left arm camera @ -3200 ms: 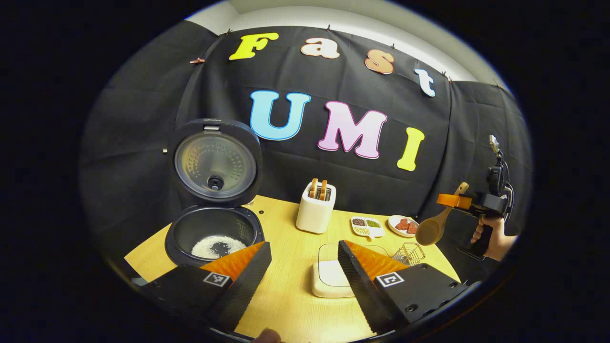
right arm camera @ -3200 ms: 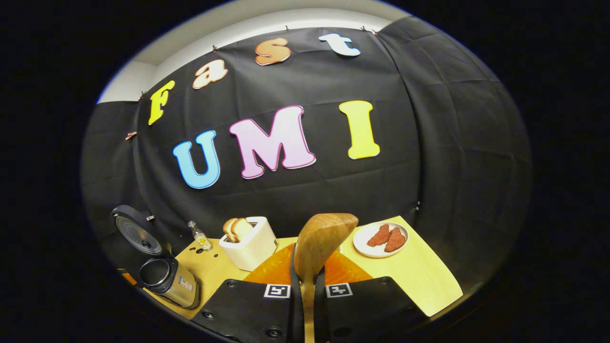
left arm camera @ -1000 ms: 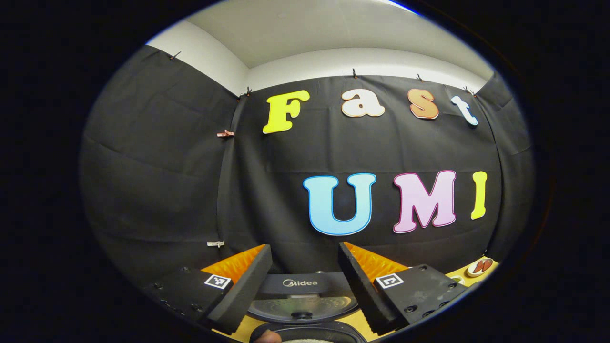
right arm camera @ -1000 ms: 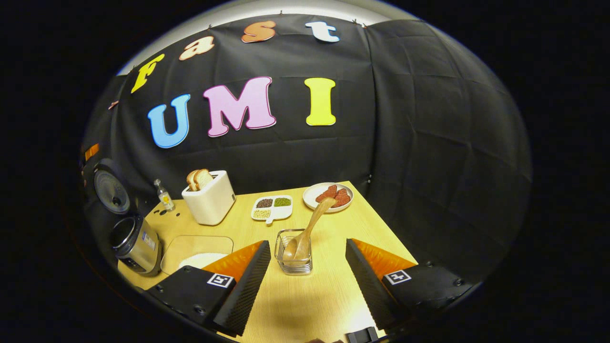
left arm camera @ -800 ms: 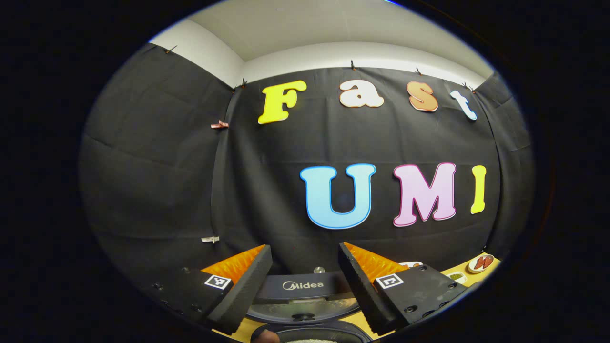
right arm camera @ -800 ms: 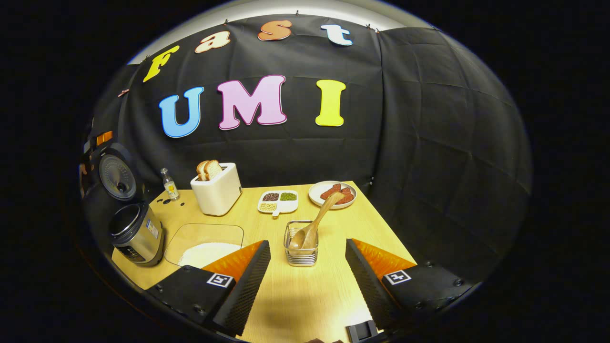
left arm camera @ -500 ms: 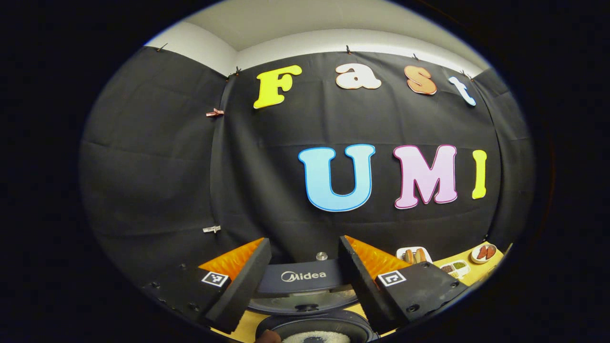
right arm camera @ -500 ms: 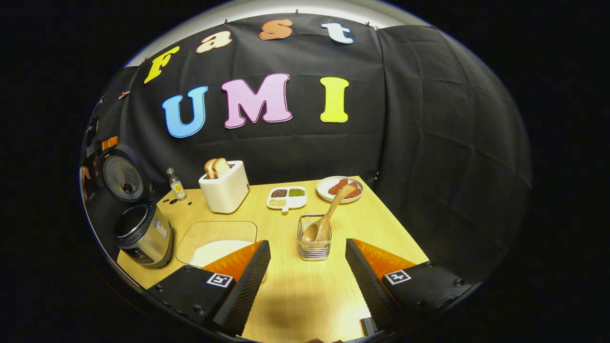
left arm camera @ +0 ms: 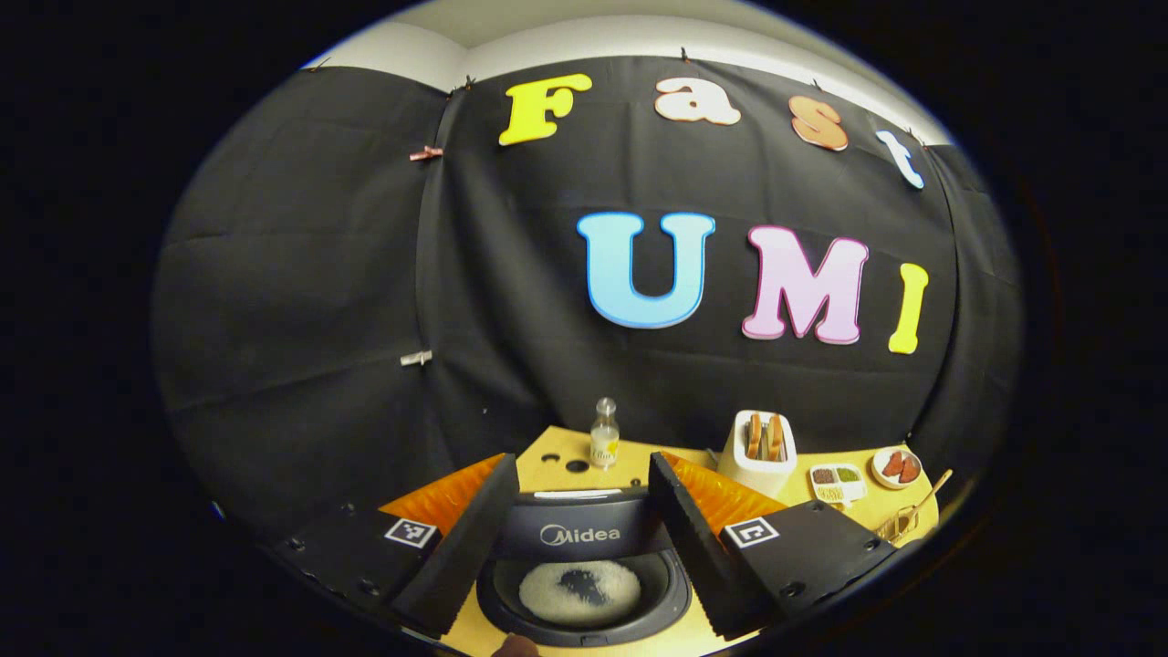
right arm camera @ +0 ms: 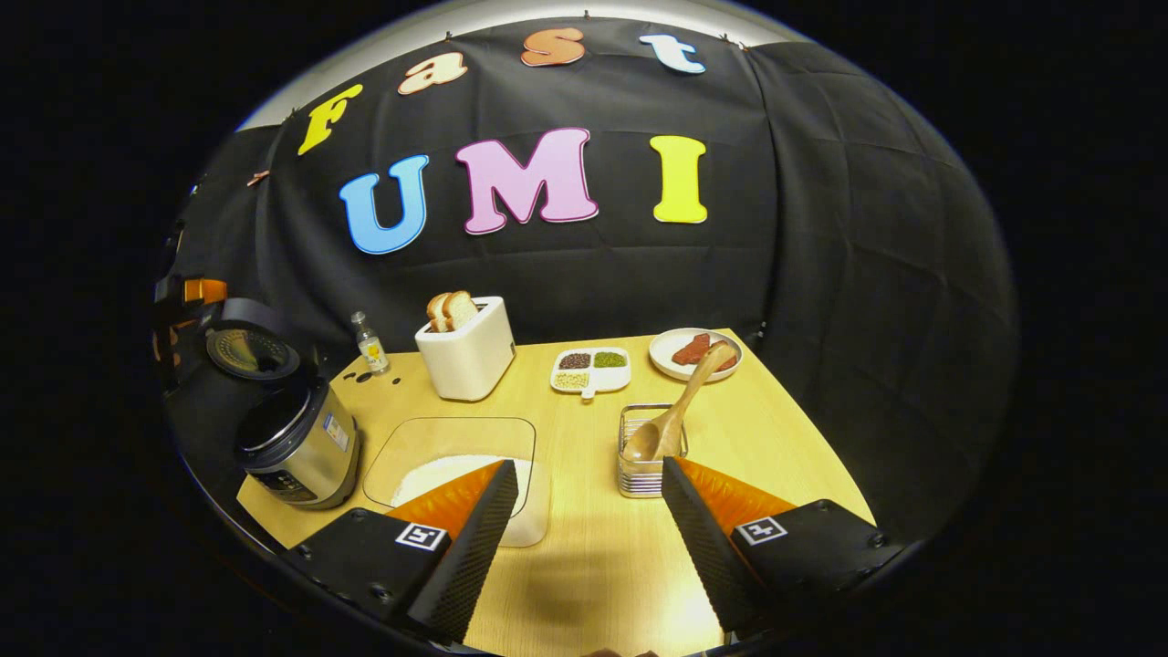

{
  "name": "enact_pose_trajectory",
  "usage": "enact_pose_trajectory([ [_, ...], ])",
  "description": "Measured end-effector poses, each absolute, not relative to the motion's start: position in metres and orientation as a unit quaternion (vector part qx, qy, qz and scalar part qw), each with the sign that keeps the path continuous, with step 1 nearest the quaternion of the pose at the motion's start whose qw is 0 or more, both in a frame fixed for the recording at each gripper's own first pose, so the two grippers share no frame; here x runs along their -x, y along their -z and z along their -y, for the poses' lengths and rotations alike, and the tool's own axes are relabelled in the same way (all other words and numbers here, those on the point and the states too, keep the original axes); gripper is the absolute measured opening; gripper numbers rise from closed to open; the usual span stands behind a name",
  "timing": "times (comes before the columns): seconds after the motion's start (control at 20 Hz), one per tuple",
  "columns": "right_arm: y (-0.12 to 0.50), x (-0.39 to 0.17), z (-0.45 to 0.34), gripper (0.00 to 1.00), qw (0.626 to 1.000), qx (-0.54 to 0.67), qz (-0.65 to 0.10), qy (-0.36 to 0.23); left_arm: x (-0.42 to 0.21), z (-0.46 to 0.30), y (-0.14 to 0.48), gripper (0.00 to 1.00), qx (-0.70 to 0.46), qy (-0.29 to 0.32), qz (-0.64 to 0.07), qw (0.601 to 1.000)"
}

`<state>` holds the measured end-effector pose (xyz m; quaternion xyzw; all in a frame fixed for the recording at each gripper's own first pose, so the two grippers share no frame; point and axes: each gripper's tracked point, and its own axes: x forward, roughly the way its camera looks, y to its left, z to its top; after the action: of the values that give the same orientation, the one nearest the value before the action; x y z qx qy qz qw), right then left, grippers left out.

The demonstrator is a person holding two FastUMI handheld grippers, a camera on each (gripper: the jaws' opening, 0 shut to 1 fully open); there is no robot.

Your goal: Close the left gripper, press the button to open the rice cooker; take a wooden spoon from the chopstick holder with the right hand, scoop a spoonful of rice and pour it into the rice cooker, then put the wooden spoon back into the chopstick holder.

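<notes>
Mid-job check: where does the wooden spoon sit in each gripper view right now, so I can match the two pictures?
Left gripper view: wooden spoon at far right edge, handle sticking up from the chopstick holder.
Right gripper view: wooden spoon right of centre, bowl down in the chopstick holder, handle leaning up-right.
Shared landmark: the toaster, left of the spoon in both.

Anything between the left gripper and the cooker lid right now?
Nothing visible. In the left gripper view the open left gripper straddles the top edge of the rice cooker lid, fingers on either side, with rice in the open pot below. The right gripper is open, near the chopstick holder.
</notes>
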<state>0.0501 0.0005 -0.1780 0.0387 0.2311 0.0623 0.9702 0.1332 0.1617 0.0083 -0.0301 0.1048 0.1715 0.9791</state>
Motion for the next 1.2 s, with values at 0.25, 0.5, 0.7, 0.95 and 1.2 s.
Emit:
enact_pose_trajectory([
  [0.25,0.182,-0.047,-0.002,0.99,0.968,-0.042,-0.235,-0.079,-0.104,-0.145,0.059,0.99,0.049,-0.178,-0.162,0.969],
  [0.5,0.19,-0.039,0.009,0.99,0.965,-0.046,-0.247,-0.077,-0.09,-0.139,0.123,0.94,0.044,-0.185,-0.201,0.961],
  [0.7,0.196,-0.034,0.02,0.99,0.963,-0.043,-0.254,-0.072,-0.088,-0.136,0.143,0.95,0.033,-0.184,-0.196,0.962],
  [0.95,0.205,-0.031,0.026,0.99,0.96,-0.044,-0.266,-0.074,-0.095,-0.135,0.149,0.96,0.025,-0.171,-0.174,0.97],
  [1.2,0.211,-0.03,0.022,0.99,0.957,-0.041,-0.276,-0.084,-0.096,-0.134,0.154,0.96,0.026,-0.163,-0.181,0.97],
])
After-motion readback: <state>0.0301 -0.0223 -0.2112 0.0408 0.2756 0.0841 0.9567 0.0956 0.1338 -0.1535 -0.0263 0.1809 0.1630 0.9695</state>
